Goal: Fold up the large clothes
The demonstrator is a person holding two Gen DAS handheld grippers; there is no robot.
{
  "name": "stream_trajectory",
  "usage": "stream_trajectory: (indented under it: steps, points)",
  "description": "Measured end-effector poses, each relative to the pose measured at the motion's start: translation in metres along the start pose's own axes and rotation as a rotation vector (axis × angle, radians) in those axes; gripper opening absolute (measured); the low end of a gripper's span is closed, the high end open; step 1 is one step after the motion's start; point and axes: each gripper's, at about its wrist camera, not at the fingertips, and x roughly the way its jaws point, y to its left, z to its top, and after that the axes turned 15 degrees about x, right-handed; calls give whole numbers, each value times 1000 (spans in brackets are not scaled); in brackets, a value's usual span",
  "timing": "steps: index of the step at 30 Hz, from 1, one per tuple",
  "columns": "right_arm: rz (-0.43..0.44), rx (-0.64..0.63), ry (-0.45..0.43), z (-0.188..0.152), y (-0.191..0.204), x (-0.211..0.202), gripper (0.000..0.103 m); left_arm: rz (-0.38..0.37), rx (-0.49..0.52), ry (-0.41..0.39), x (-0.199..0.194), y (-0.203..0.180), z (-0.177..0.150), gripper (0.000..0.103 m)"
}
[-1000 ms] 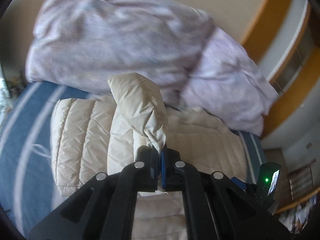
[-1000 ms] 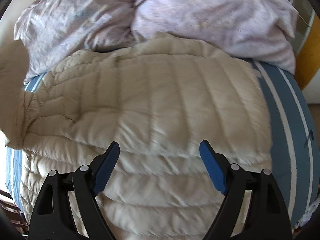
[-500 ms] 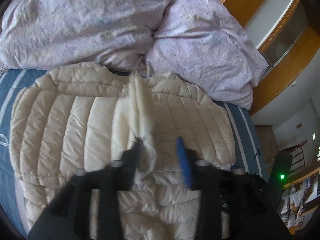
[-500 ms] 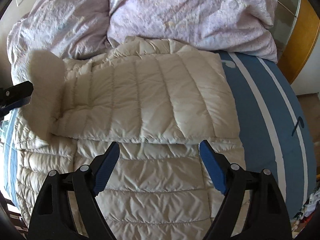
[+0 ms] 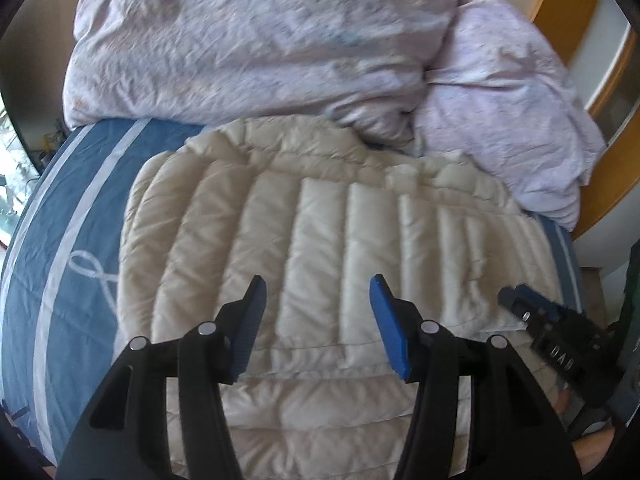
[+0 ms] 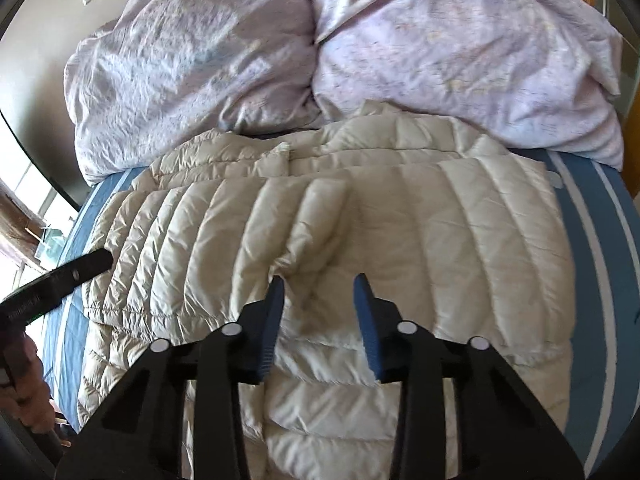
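Note:
A cream quilted puffer jacket (image 5: 332,240) lies flat on the blue striped bed, both sleeves folded across its body. It also shows in the right wrist view (image 6: 400,232), where the sleeve ends meet near the middle. My left gripper (image 5: 316,312) is open and empty just above the left folded sleeve. My right gripper (image 6: 318,304) is open and empty, its jaws narrower, just above the sleeve cuffs. The right gripper's tip (image 5: 532,312) shows at the right in the left wrist view; the left gripper's body (image 6: 60,280) shows at the left in the right wrist view.
A crumpled lilac duvet (image 5: 280,40) is heaped behind the jacket against the wall; it also shows in the right wrist view (image 6: 360,48). Blue bedsheet with white stripes (image 5: 68,240) flanks the jacket. A wooden frame (image 5: 560,4) stands at the far right.
My left gripper has laid the left sleeve across the jacket, let go and opened. My right gripper has moved in over the cuffs and its jaws have narrowed.

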Motion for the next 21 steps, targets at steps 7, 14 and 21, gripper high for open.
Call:
stream_trajectory:
  steps: [7,14,21]
  points:
    - [-38,-11,32,-7,2,25,26,46,5,51,17,15,-12,54]
    - [-109,-15,67,-13,-8,45,22,75,19,95,34,21,-19,54]
    - [-164,-6,87,-18,-16,57,17,101,38,127,48,22,-22,54]
